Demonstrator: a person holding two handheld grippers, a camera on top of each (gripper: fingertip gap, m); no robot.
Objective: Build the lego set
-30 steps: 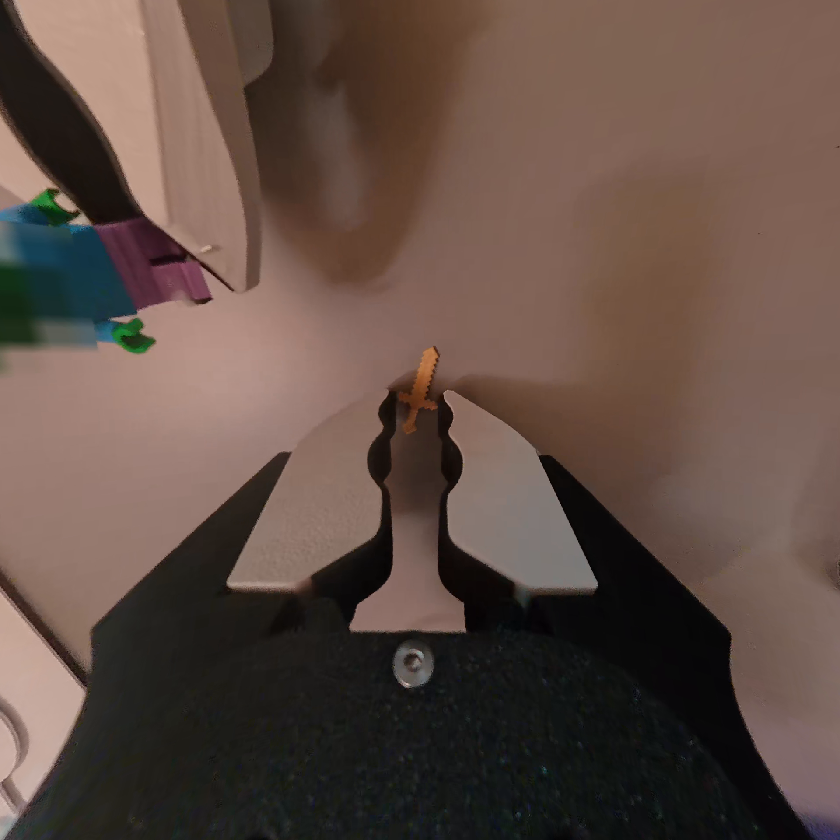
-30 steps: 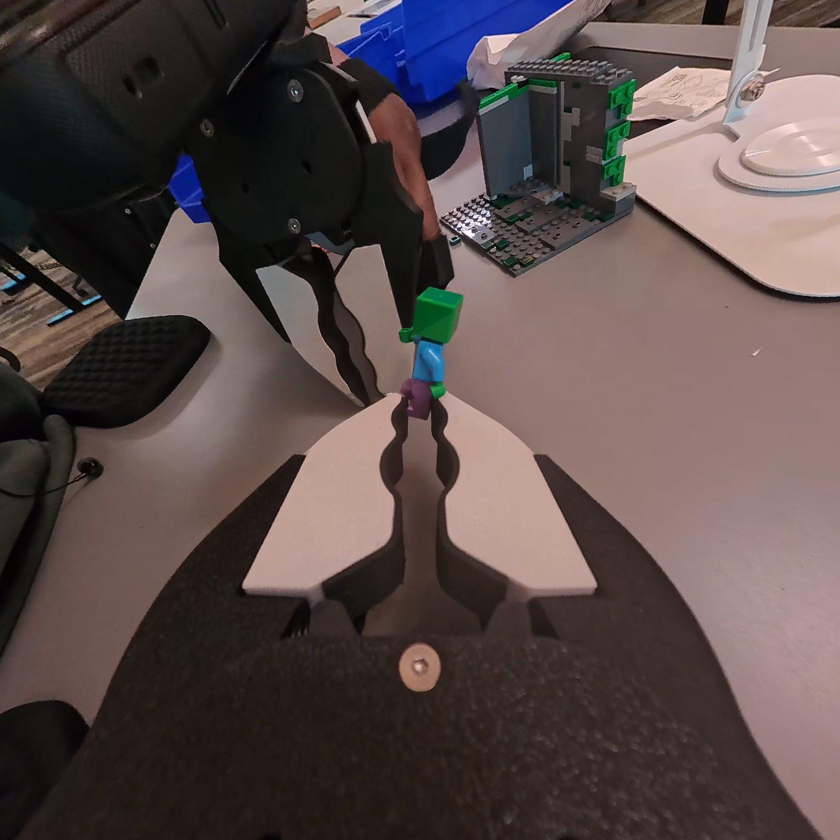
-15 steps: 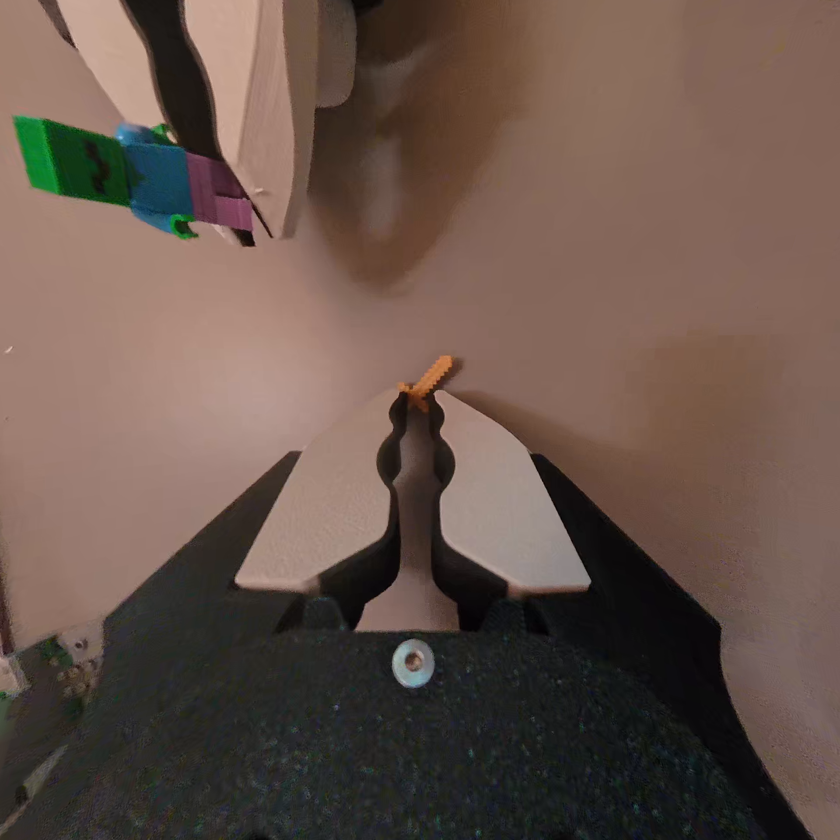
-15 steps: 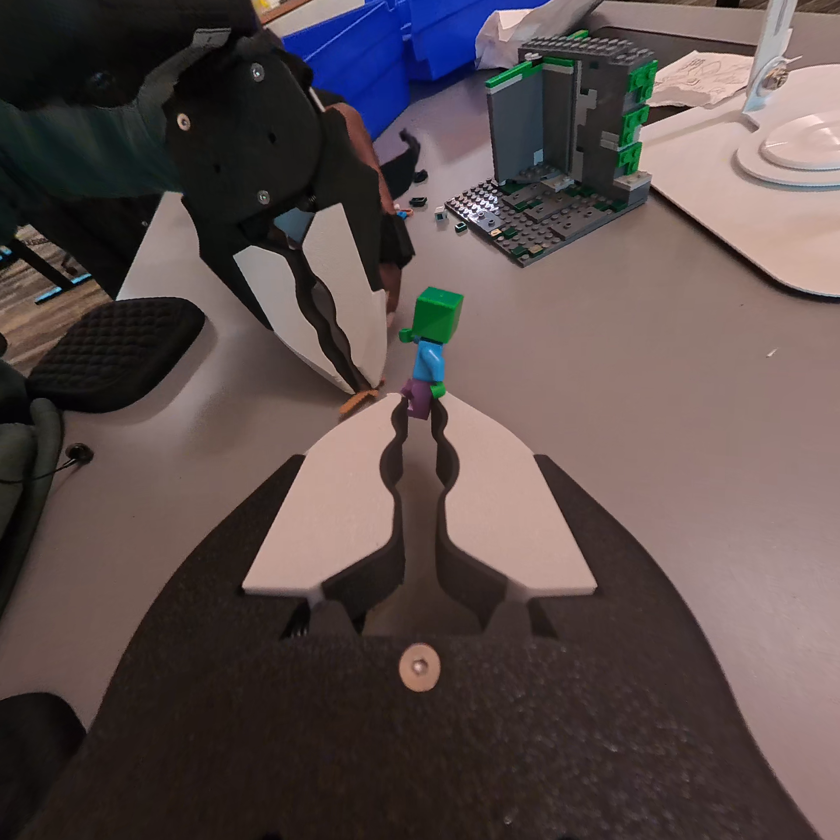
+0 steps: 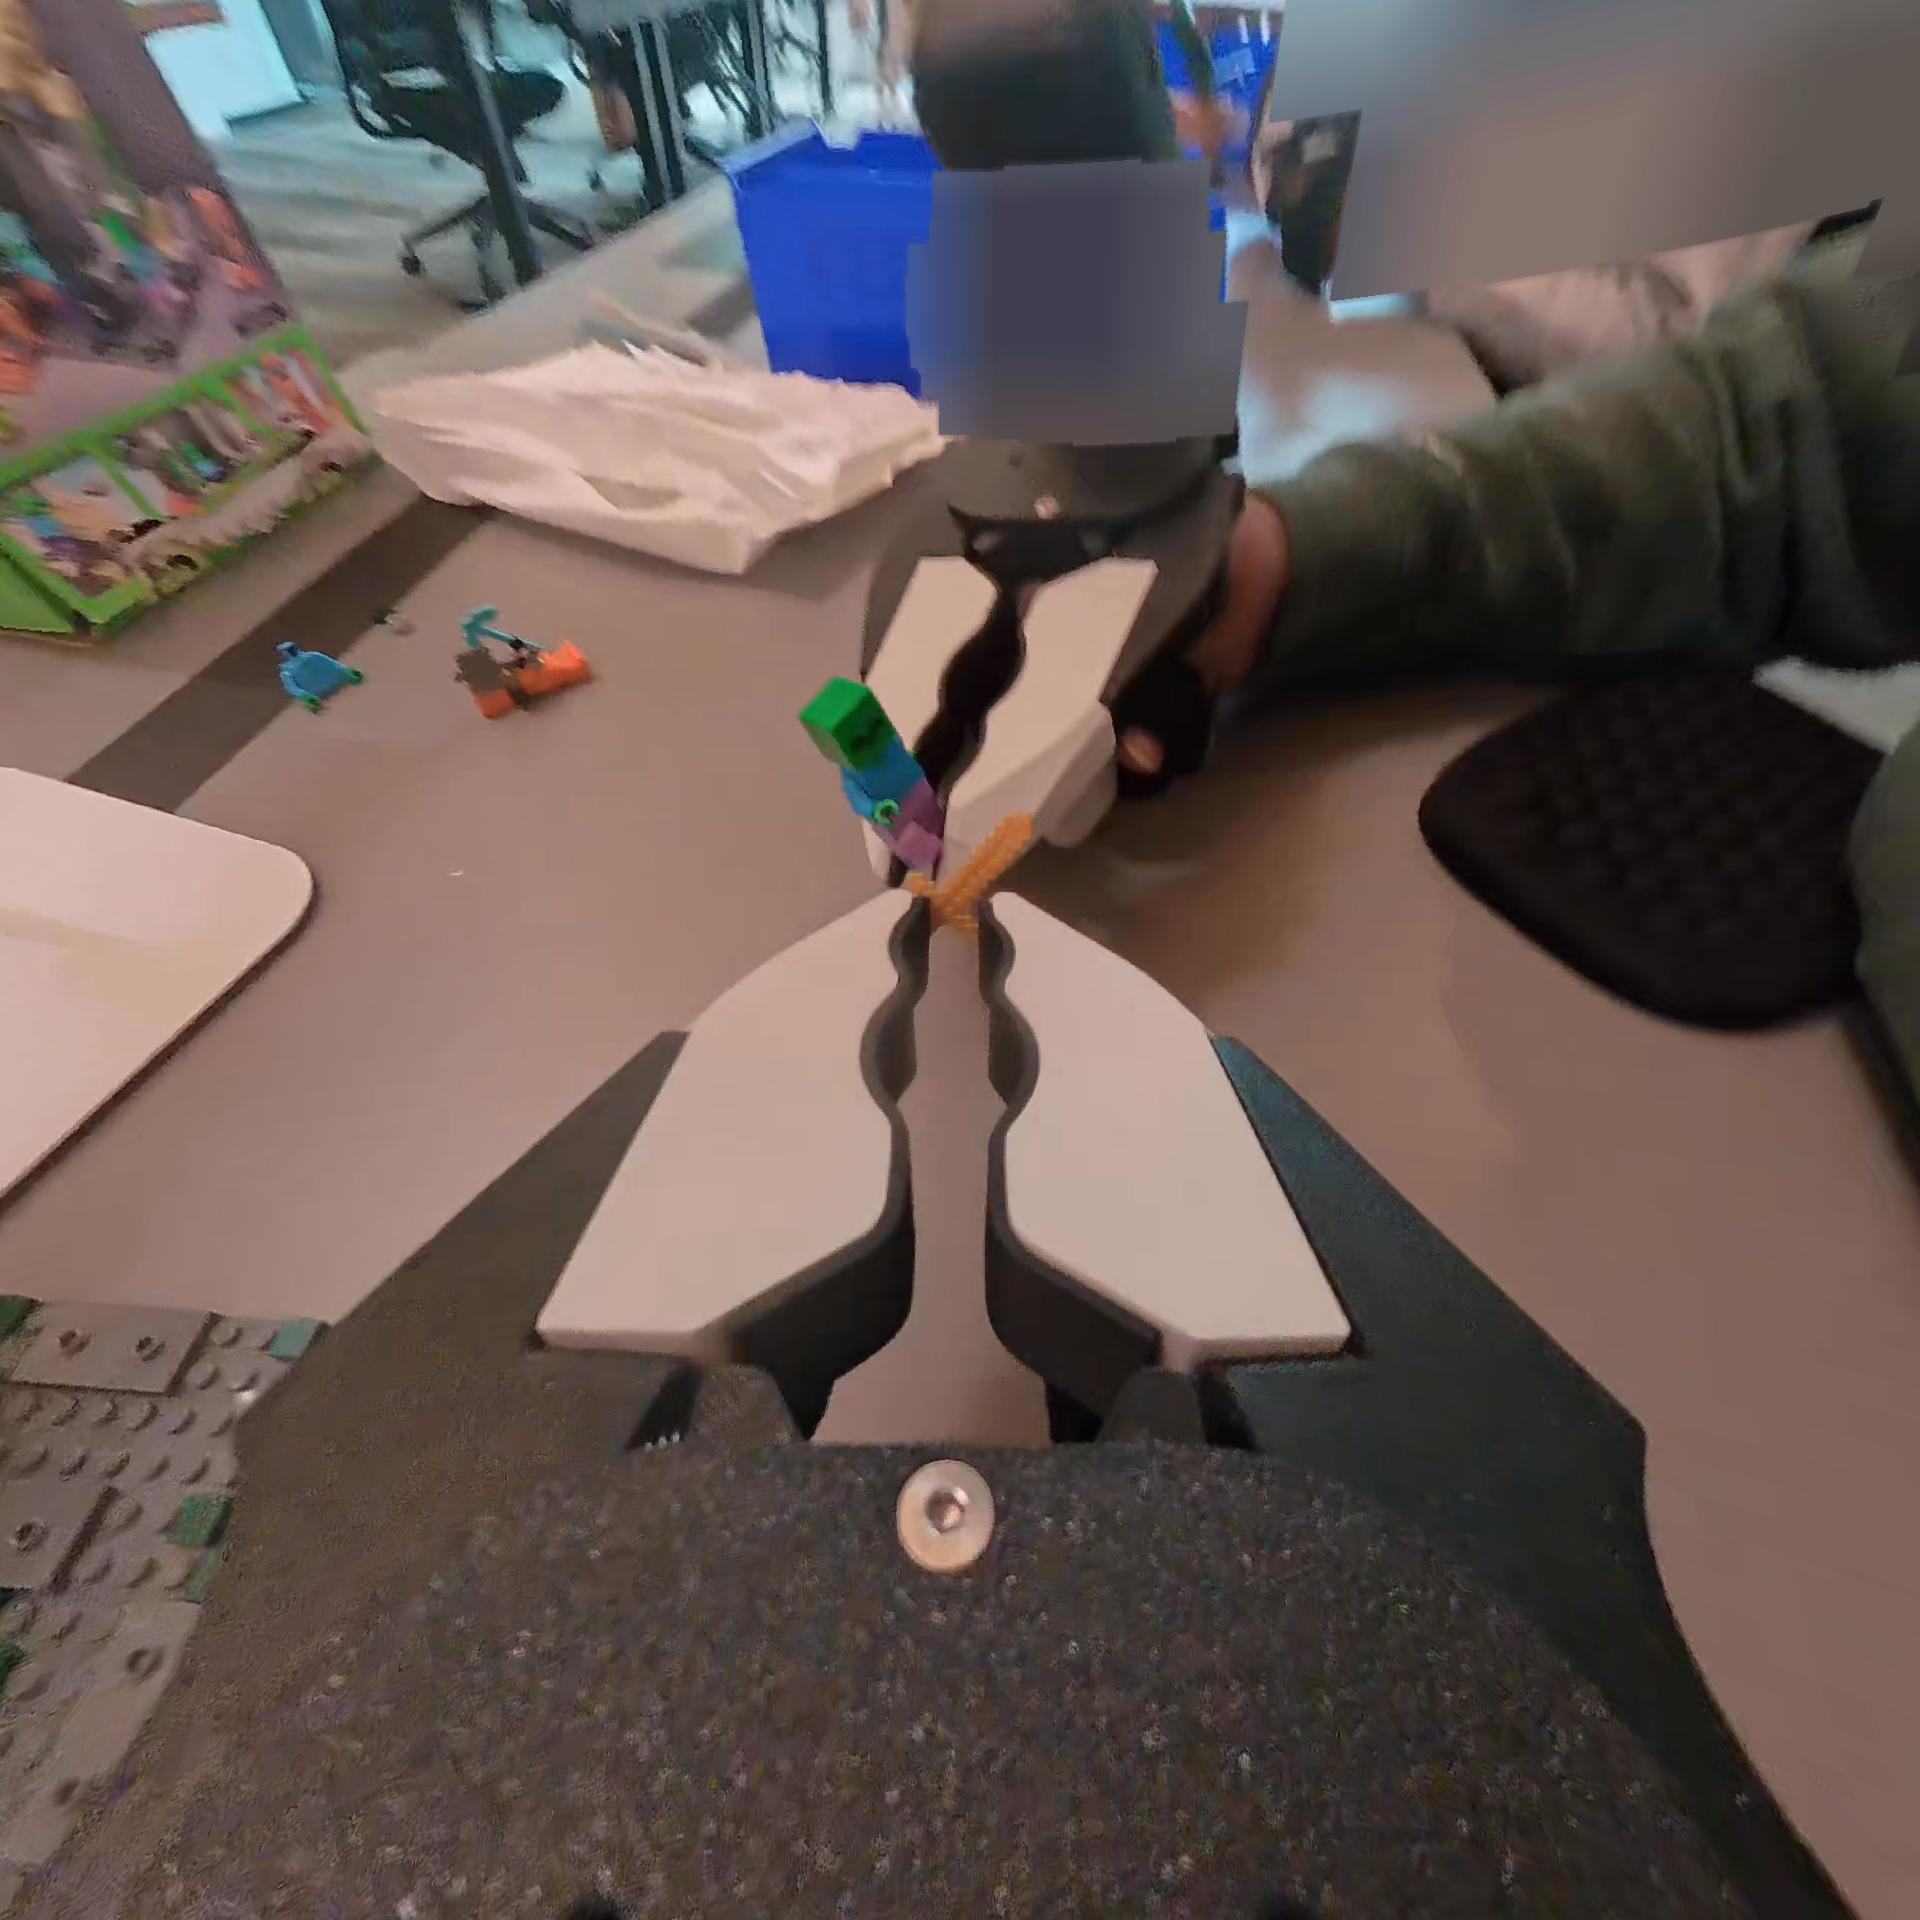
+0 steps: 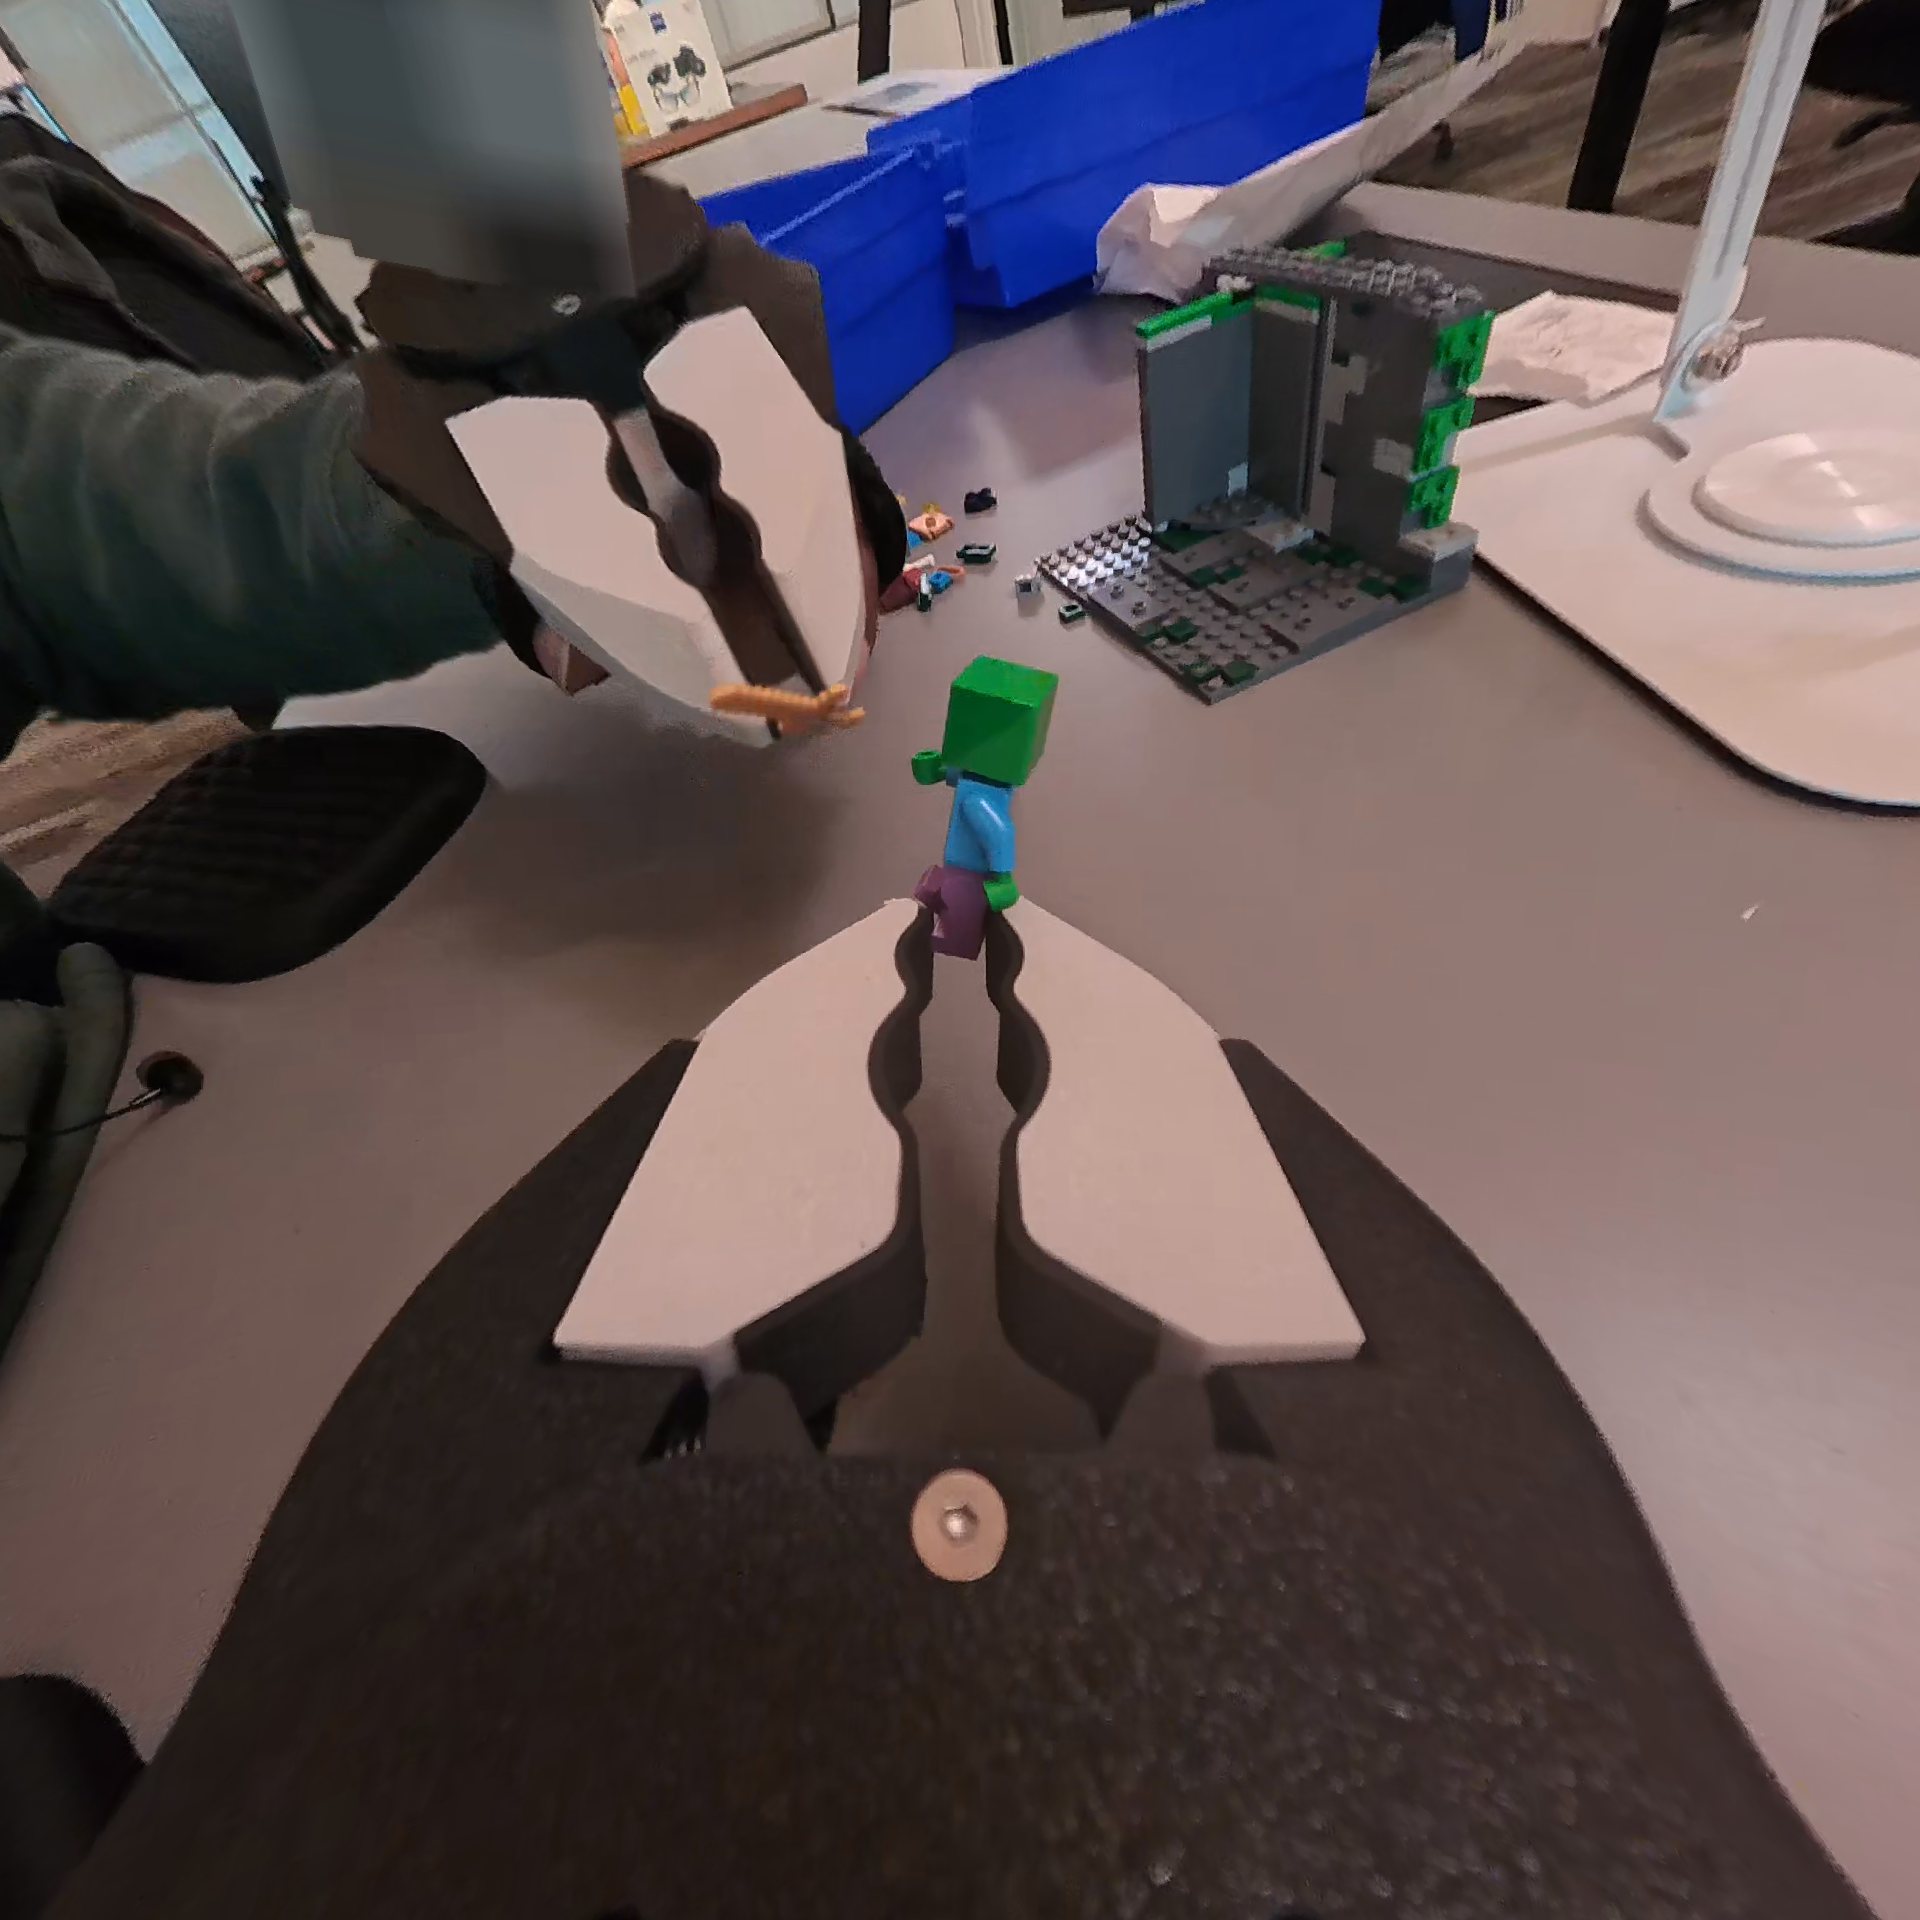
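Left wrist view: the left gripper (image 5: 948,920) is clenched on a small orange sword (image 5: 975,871), pinched at the hilt; the blade sticks out past the tips toward the upper right, and the grip end is hidden between the fingers. Just beyond, the right gripper (image 5: 914,847) faces it, holding a figure (image 5: 878,774) by its purple legs; the feet are hidden in the grasp. The sword tip lies just beside the figure's legs; whether they touch cannot be told. A green sleeve (image 5: 1558,530) reaches in from the right, with a black pad (image 5: 1652,842) below it on the grey table (image 5: 520,914). Loose pieces (image 5: 520,670) lie at left, blurred. A white bag (image 5: 644,447), a blue bin (image 5: 831,260) and a box (image 5: 135,416), cut off at the frame edge, stand behind. A studded grey plate (image 5: 94,1455) is cut off at lower left.

Right wrist view: the right gripper (image 6: 956,925) is clamped on the figure's (image 6: 982,800) legs; it stands upright, green head on top. The left gripper (image 6: 805,701) hangs tilted at upper left, the sword (image 6: 784,707) lying crosswise at its tips, near the figure's raised hand but apart from it. Behind stands the partly built grey-and-green set (image 6: 1309,468) on its baseplate, with small pieces (image 6: 945,551) scattered to its left, too small to name. A white lamp base (image 6: 1714,540) is cut off at right.
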